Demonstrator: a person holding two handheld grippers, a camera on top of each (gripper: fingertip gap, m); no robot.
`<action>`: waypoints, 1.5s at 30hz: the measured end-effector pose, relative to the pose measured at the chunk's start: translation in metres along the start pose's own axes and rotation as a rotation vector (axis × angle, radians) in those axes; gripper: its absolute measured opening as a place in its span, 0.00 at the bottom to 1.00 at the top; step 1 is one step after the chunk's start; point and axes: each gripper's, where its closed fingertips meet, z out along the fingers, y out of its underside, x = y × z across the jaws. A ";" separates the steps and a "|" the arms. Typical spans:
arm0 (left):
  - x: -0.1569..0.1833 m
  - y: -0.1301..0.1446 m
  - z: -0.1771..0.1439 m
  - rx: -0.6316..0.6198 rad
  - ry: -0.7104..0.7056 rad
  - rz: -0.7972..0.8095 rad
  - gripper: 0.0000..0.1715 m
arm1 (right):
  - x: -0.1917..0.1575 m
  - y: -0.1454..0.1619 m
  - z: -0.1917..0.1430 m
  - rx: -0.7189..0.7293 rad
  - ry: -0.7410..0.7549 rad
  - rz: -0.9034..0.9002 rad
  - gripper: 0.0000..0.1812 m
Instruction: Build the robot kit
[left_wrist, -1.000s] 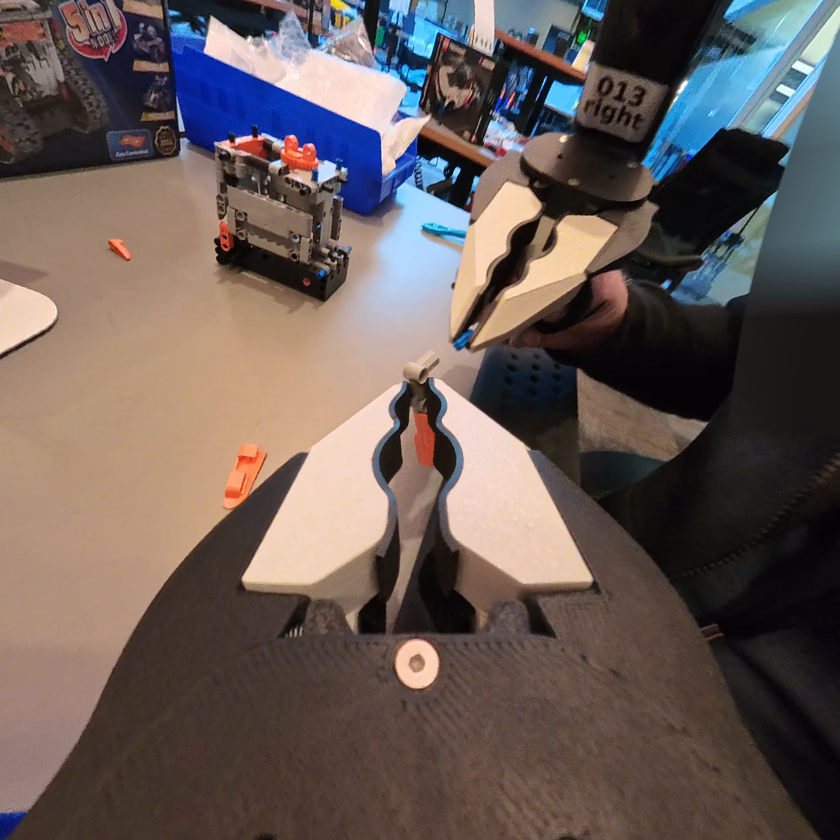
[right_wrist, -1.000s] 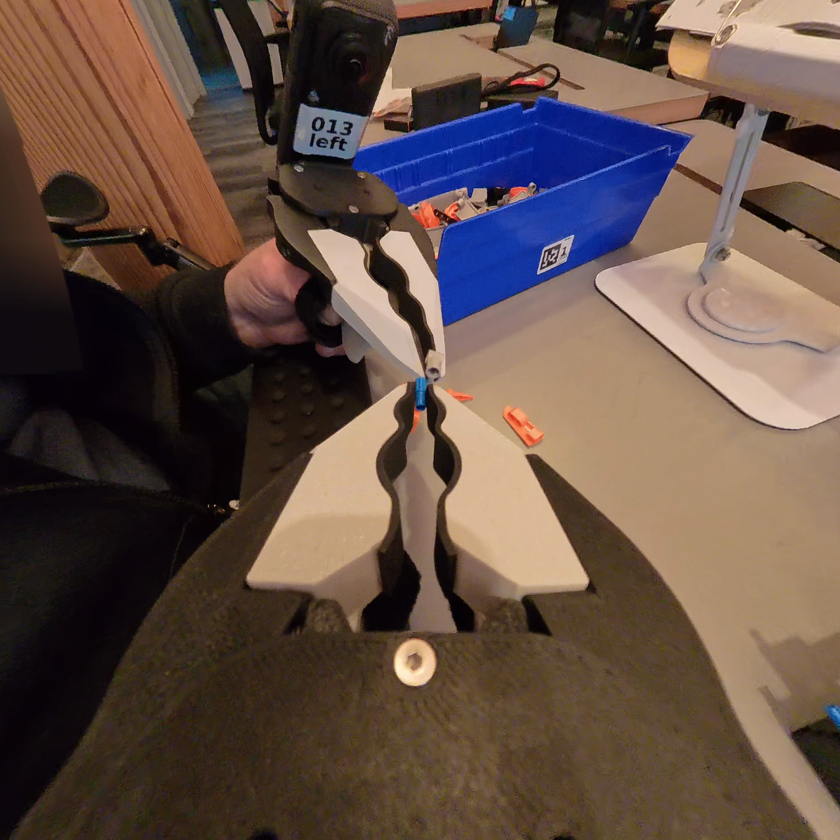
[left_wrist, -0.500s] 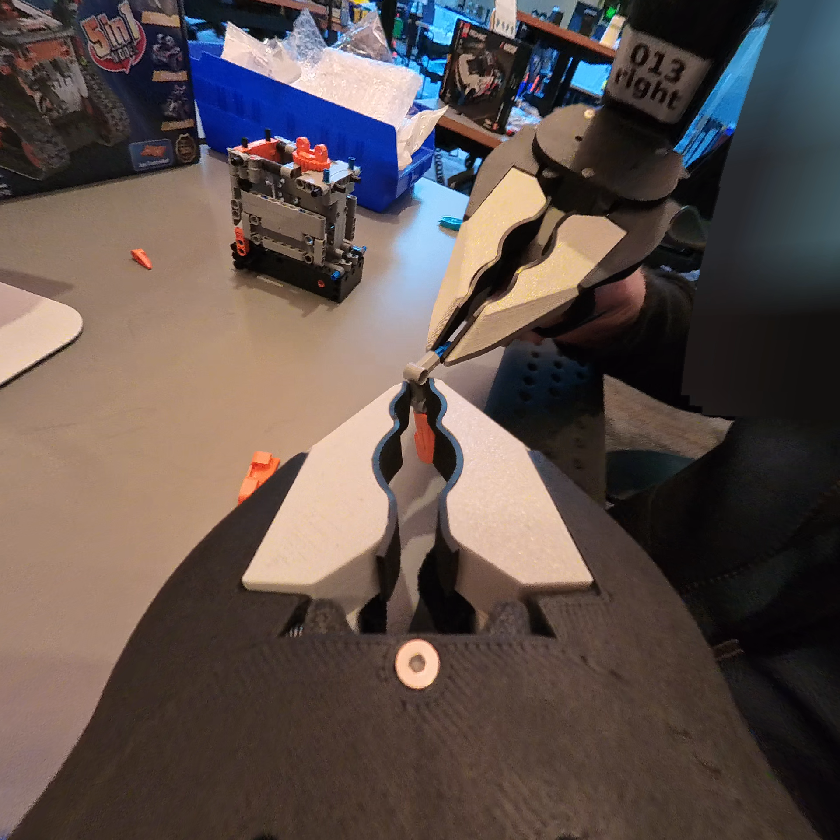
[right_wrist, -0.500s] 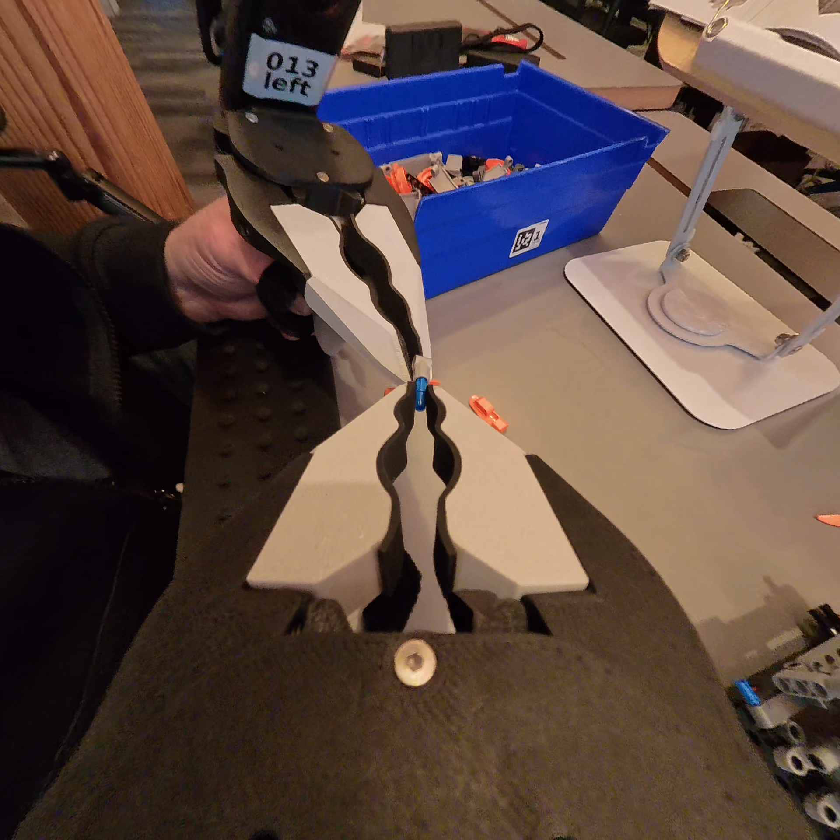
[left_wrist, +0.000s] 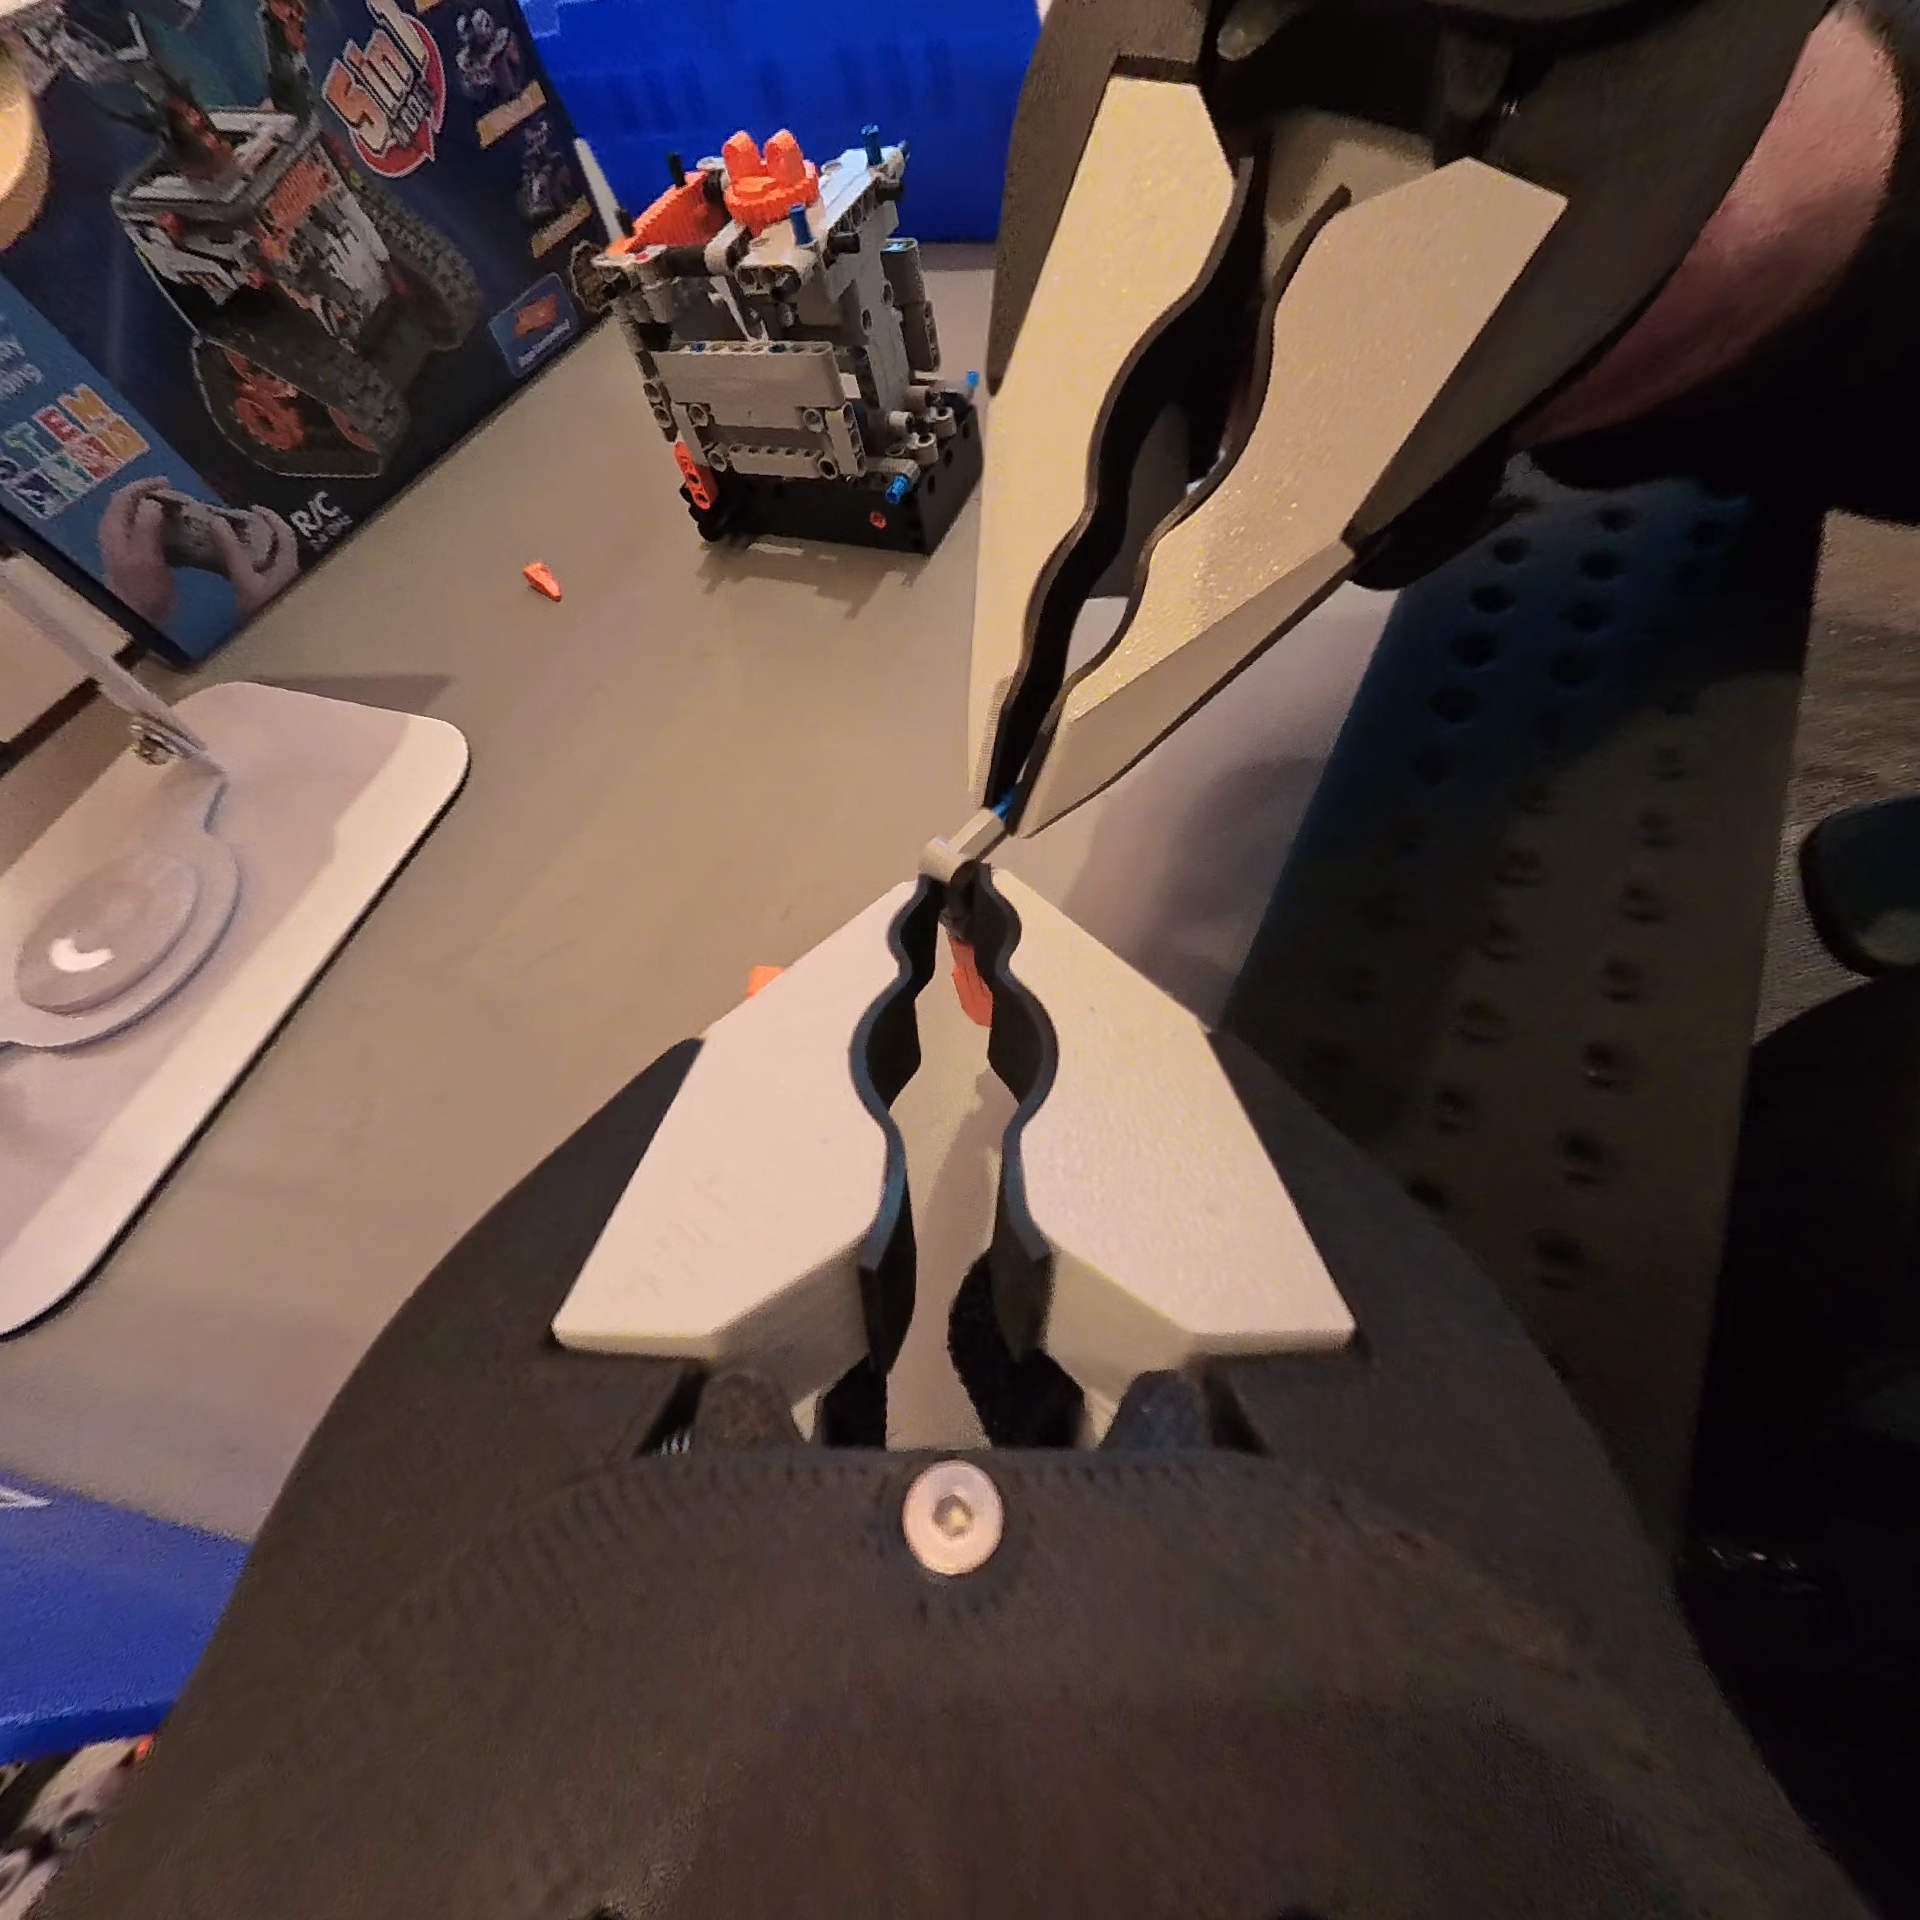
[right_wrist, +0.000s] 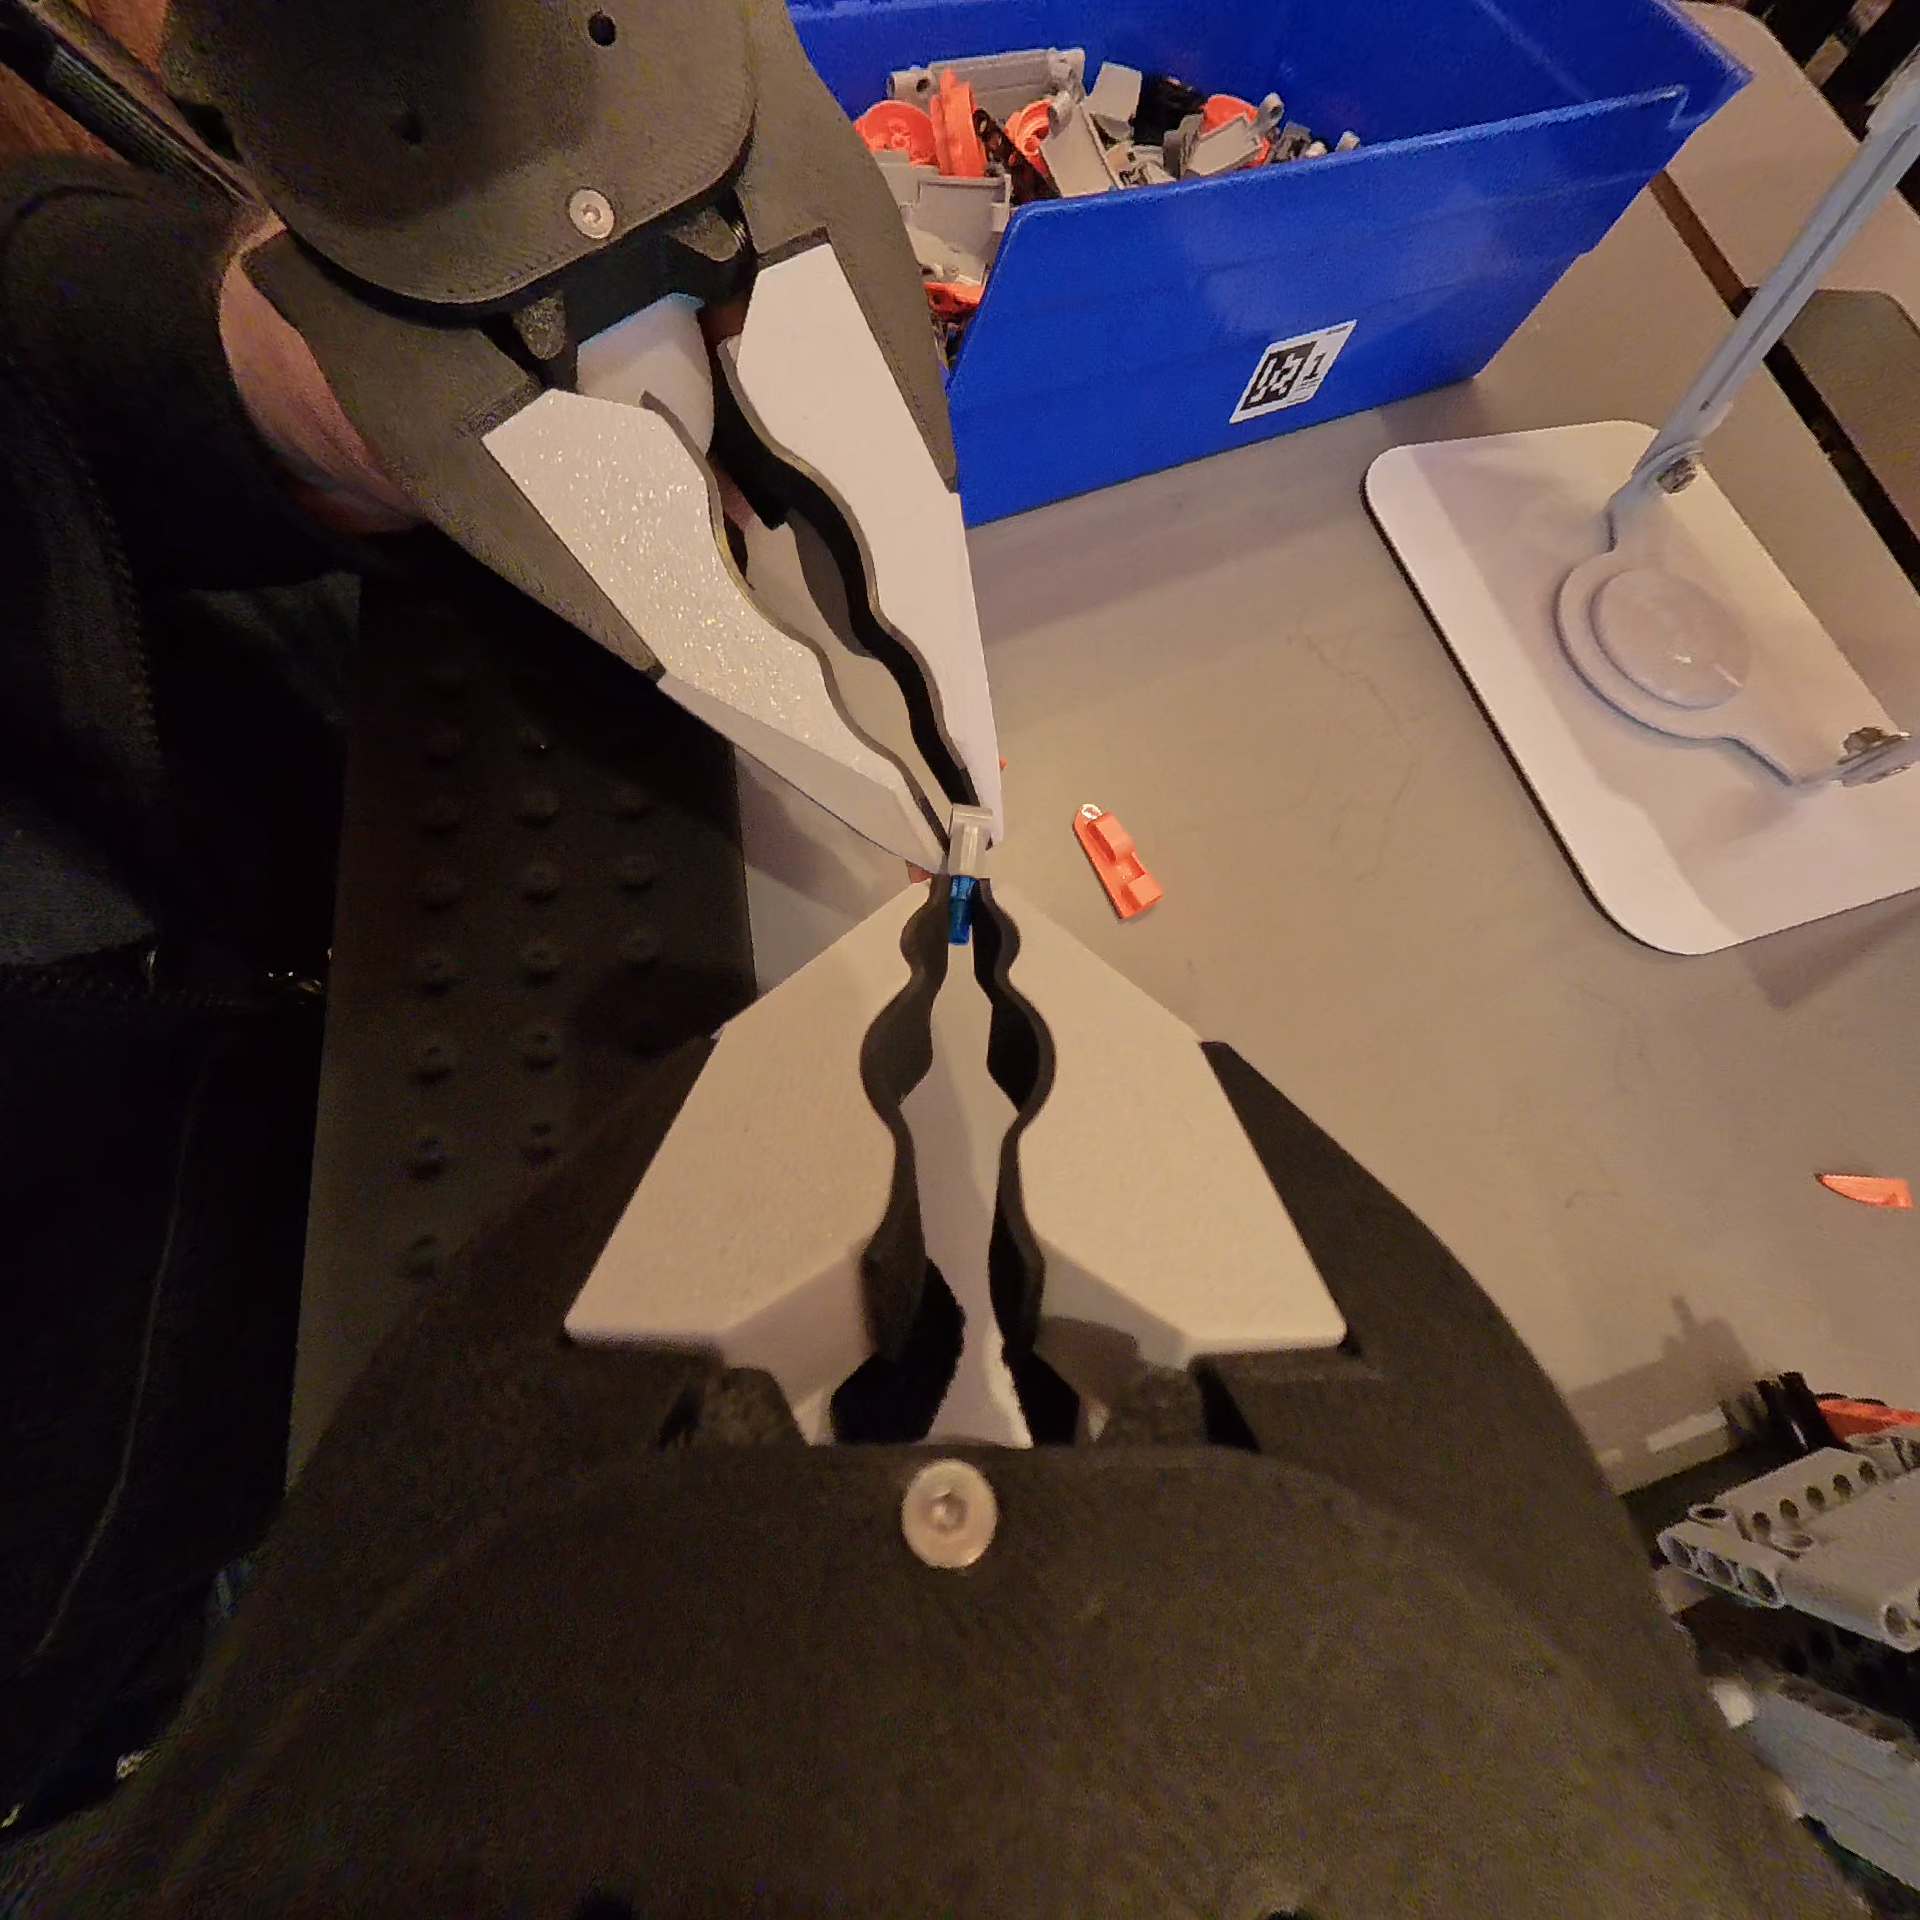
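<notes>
My left gripper (left_wrist: 956, 891) is shut on a small piece with a grey connector (left_wrist: 951, 857) at its tip and an orange part (left_wrist: 971, 982) between the fingers. My right gripper (right_wrist: 961, 920) is shut on a short blue pin (right_wrist: 961, 906). The two grippers meet tip to tip above the table's near edge. The blue pin's end touches the grey connector (right_wrist: 968, 831). In the left wrist view the right gripper (left_wrist: 1003, 808) comes down from the upper right. In the right wrist view the left gripper (right_wrist: 961, 823) comes from the upper left.
A grey and black brick assembly (left_wrist: 800, 364) stands on the grey table, with a toy box (left_wrist: 239, 312) behind it. A white lamp base (right_wrist: 1662, 675), a blue bin (right_wrist: 1299, 239) of parts and loose orange pieces (right_wrist: 1117, 862) (left_wrist: 542, 580) lie around. A dark chair (left_wrist: 1507, 883) is beside the table. The tips of both grippers are at nearly the same place.
Both grippers moved toward each other until the blue pin reached the grey connector. Both stayed shut on their pieces.
</notes>
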 end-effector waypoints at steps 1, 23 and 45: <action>-0.001 0.000 0.001 -0.005 -0.014 0.014 0.02 | 0.000 0.000 0.000 -0.003 0.000 0.000 0.01; -0.008 -0.003 0.001 0.010 -0.061 -0.010 0.02 | 0.007 0.001 -0.003 0.073 -0.046 0.107 0.01; -0.017 -0.017 -0.007 0.085 -0.101 -0.020 0.06 | 0.014 -0.014 -0.011 0.091 -0.080 0.106 0.01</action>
